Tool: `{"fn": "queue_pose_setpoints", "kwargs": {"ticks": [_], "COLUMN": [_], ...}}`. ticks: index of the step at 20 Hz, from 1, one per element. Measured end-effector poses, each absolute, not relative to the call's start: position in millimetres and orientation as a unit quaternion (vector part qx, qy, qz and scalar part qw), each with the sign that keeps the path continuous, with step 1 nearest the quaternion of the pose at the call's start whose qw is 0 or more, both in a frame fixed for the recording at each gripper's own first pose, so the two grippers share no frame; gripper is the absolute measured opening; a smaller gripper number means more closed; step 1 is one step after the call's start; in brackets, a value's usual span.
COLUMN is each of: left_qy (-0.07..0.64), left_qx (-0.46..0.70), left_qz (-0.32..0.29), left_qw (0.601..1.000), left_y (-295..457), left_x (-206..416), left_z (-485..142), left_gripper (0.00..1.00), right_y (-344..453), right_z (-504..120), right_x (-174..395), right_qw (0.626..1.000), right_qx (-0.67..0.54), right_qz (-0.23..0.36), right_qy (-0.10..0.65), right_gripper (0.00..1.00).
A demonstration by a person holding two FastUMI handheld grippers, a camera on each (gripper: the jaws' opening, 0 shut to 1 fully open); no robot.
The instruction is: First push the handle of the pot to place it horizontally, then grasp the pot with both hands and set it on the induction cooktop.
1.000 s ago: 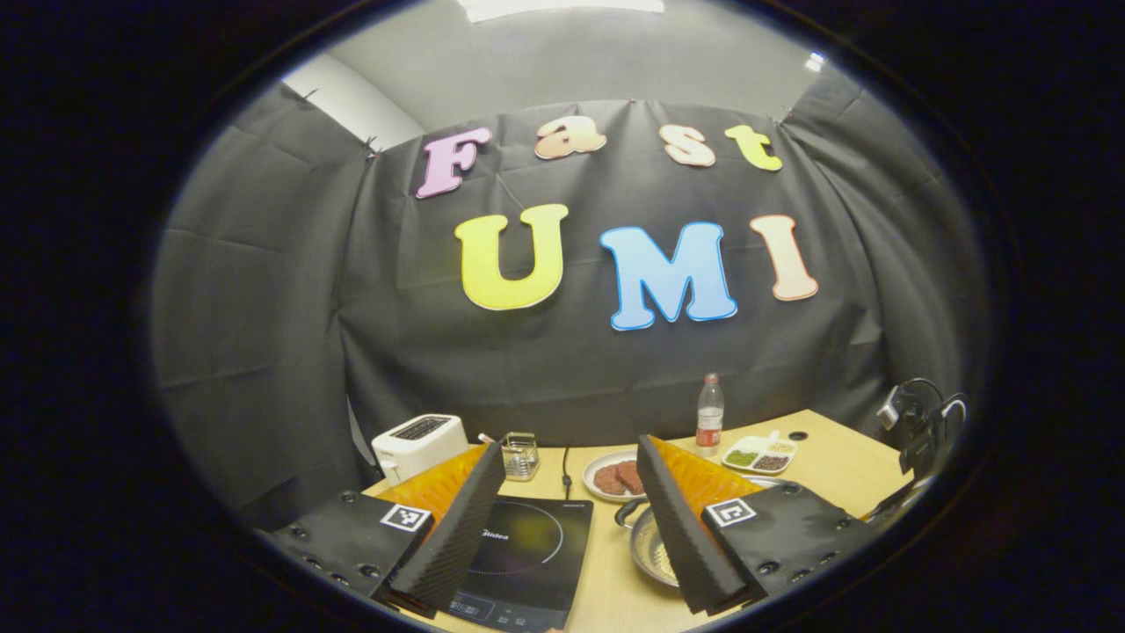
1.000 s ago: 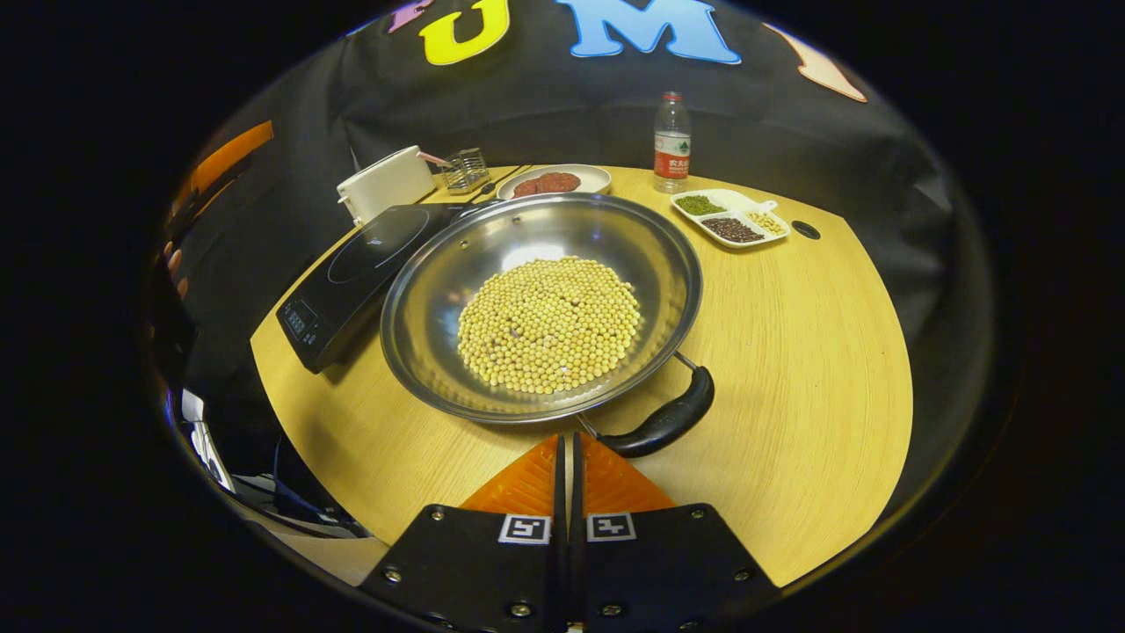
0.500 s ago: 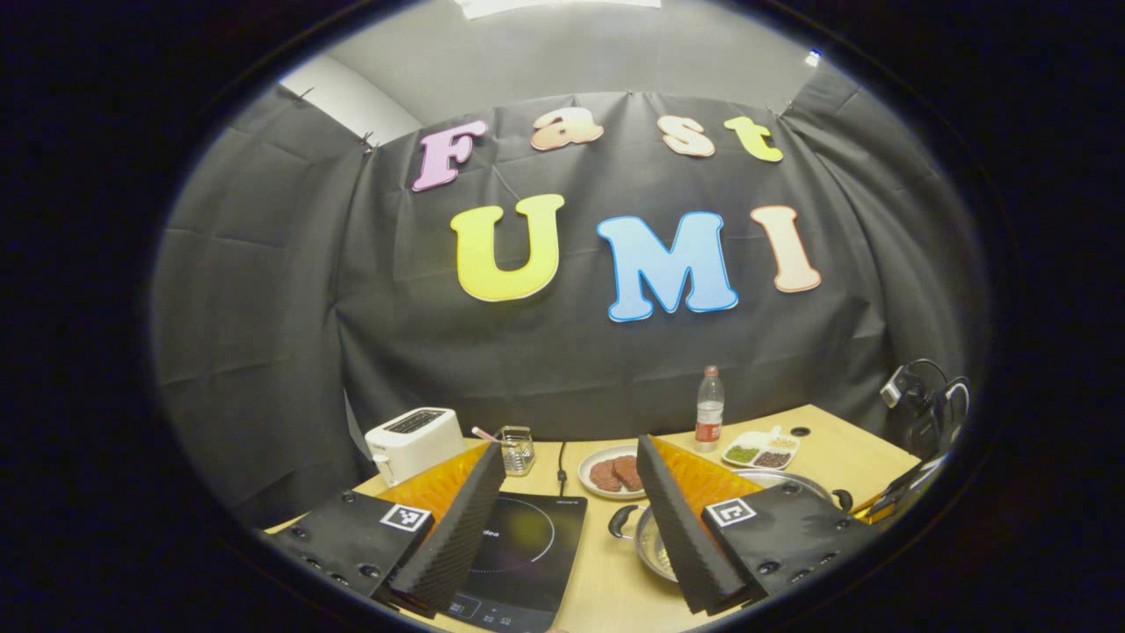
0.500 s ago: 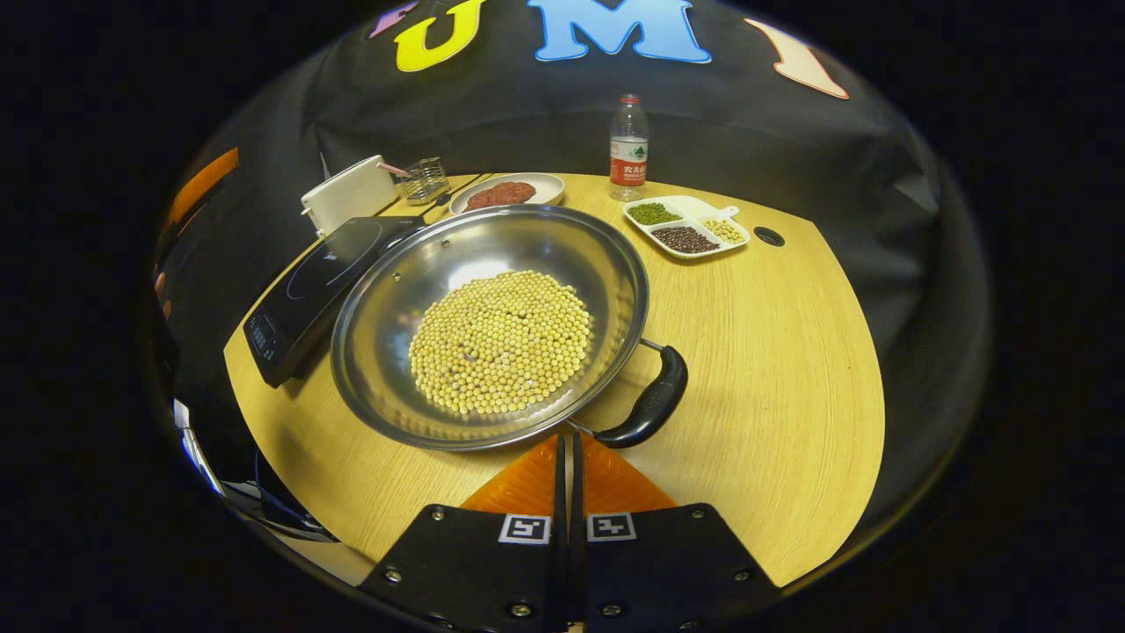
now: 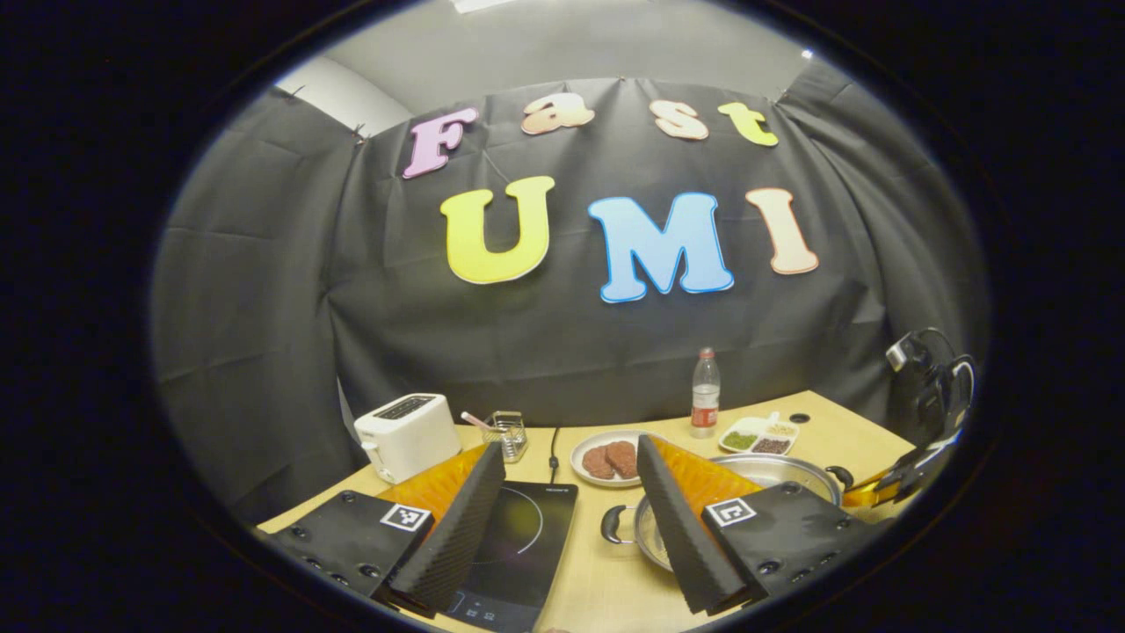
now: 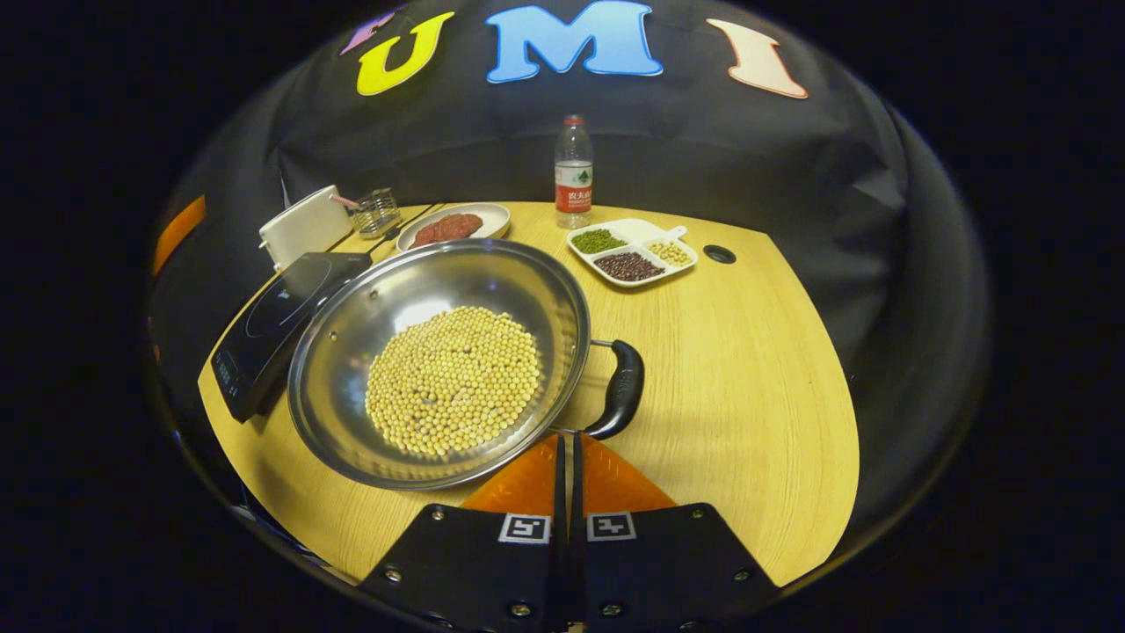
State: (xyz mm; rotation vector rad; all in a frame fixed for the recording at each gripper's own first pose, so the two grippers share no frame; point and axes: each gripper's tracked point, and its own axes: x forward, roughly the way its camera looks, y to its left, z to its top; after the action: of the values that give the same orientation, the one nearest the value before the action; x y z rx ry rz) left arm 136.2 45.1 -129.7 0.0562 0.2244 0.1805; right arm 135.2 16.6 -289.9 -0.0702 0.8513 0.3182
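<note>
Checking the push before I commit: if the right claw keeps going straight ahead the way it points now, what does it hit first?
Most likely the pot: the shut right claw points at its near rim, beside the near end of the black handle. Depth is unclear, so contact can't be judged.

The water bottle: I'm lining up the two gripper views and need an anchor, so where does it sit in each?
Left gripper view: the water bottle stands right of centre, at the table's far edge against the black cloth, just left of the divided dish.
Right gripper view: the water bottle stands at top centre, beyond the pot.
Shared landmark: the divided dish, just right of the bottle in both.
</note>
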Motion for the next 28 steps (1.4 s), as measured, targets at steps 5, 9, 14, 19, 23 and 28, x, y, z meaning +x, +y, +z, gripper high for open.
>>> {"fn": "queue_pose_setpoints", "kwargs": {"ticks": [5, 9, 14, 19, 23, 28], "left_qy": [0.129, 0.160, 0.211, 0.269, 0.315, 0.349], "left_qx": [0.012, 0.003, -0.003, -0.014, -0.021, -0.027], "left_qz": [0.066, 0.024, -0.006, -0.019, -0.023, -0.015], "left_qw": [0.989, 0.987, 0.977, 0.963, 0.949, 0.937], "left_y": [34, 21, 11, 8, 6, 7], "left_x": [154, 173, 197, 217, 223, 226], "left_z": [-154, -184, -232, -283, -323, -352], "left_gripper": [1.00, 0.98, 0.98, 0.99, 0.99, 1.00], "right_y": [1, -7, 2, 11, 15, 18], "right_z": [-253, -239, -247, -262, -277, -299], "right_x": [152, 164, 172, 182, 188, 195], "right_qw": [0.933, 0.948, 0.947, 0.942, 0.937, 0.927], "right_qx": [0.023, 0.039, 0.042, 0.039, 0.038, 0.036], "right_qz": [0.105, 0.065, 0.060, 0.063, 0.062, 0.061], "right_qy": [0.343, 0.308, 0.314, 0.327, 0.343, 0.369], "right_gripper": [0.58, 1.00, 1.00, 1.00, 1.00, 1.00]}}
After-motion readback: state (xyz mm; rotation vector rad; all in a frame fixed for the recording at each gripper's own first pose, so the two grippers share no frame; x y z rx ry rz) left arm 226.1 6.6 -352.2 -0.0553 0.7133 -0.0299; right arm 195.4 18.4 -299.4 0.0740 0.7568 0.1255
